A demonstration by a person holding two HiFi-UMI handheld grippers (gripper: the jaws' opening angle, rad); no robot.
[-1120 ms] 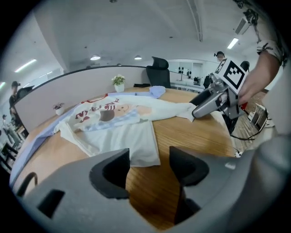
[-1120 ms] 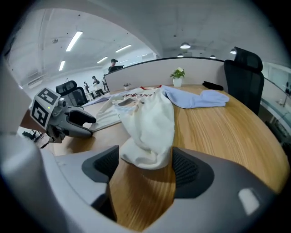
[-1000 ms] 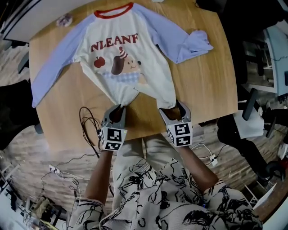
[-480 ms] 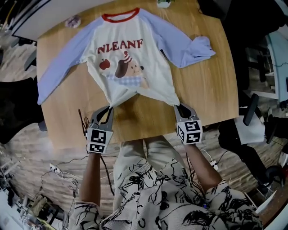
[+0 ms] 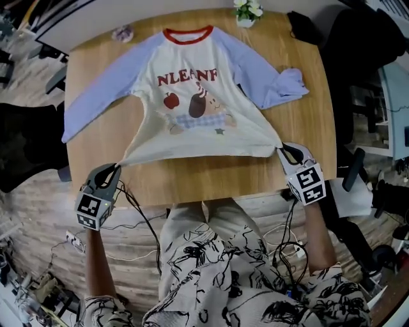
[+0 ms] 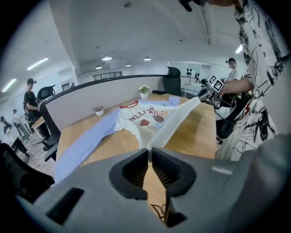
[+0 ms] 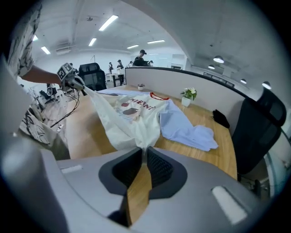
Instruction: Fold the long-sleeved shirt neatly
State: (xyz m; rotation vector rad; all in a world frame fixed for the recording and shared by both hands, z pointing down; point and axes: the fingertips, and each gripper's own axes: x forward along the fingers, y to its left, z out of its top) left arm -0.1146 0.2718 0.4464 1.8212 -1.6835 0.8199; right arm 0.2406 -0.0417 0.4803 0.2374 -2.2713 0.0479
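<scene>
The long-sleeved shirt (image 5: 195, 102) lies face up on the wooden table (image 5: 307, 121). It has a cream body, lavender sleeves, a red collar and a cartoon print. Its hem is lifted and pulled taut between my two grippers. My left gripper (image 5: 114, 171) is shut on the left hem corner, near the table's front left edge. My right gripper (image 5: 281, 149) has just been closing and is shut on the right hem corner. In the left gripper view the cloth (image 6: 175, 120) runs straight out from the left gripper (image 6: 149, 150). The right gripper (image 7: 144, 150) shows bunched hem (image 7: 136, 129).
A small potted plant (image 5: 246, 11), a black object (image 5: 303, 25) and a small trinket (image 5: 123, 33) sit along the table's far edge. Cables (image 5: 137, 211) hang off the front edge by my left gripper. The right sleeve end (image 5: 291, 86) is crumpled near the right edge.
Both grippers have moved apart and risen, the left far to the left and the right to the right. The bunched hem is now stretched wide and lifted.
</scene>
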